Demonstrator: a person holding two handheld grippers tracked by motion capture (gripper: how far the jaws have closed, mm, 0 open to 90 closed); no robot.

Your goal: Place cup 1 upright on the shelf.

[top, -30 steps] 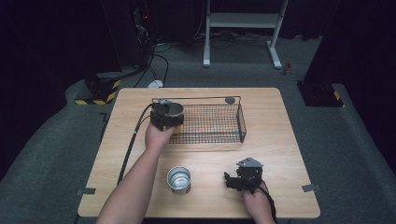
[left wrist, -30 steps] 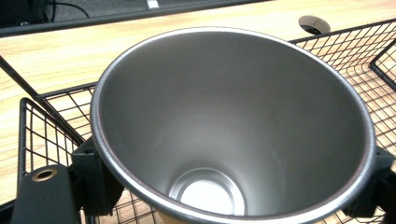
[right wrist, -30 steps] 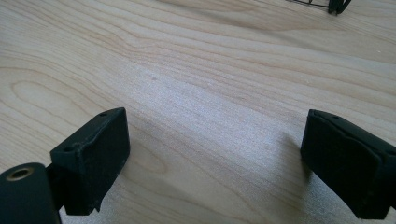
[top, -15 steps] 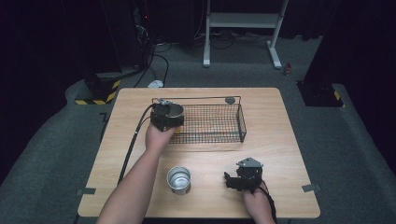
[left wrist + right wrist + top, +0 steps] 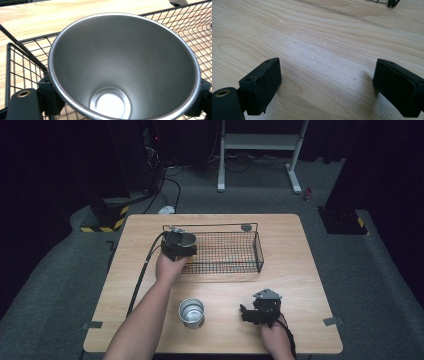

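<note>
— So, where does the left gripper (image 5: 178, 245) stand?

— At the ten o'clock part of the table (image 5: 300, 250), over the nine o'clock end of the wire basket (image 5: 235, 266). Its jaws clasp a steel cup (image 5: 125, 67) by the sides, one pad at each flank of the rim in the left gripper view. The cup's mouth faces the camera, and the basket's mesh shows beneath and around it.

— Is the cup inside the basket?

— It hangs at the basket's nine o'clock end, above the mesh; whether its base touches the wire cannot be told.

— And the right gripper (image 5: 252, 312)?

— It rests near the table's five o'clock edge, in the person's right hand (image 5: 275, 336). Its jaws stand wide apart with only bare wood between them.

— Anything else on the table?

— A second steel cup (image 5: 192, 312) stands upright at six o'clock, between the two forearms and well apart from the basket.
</note>
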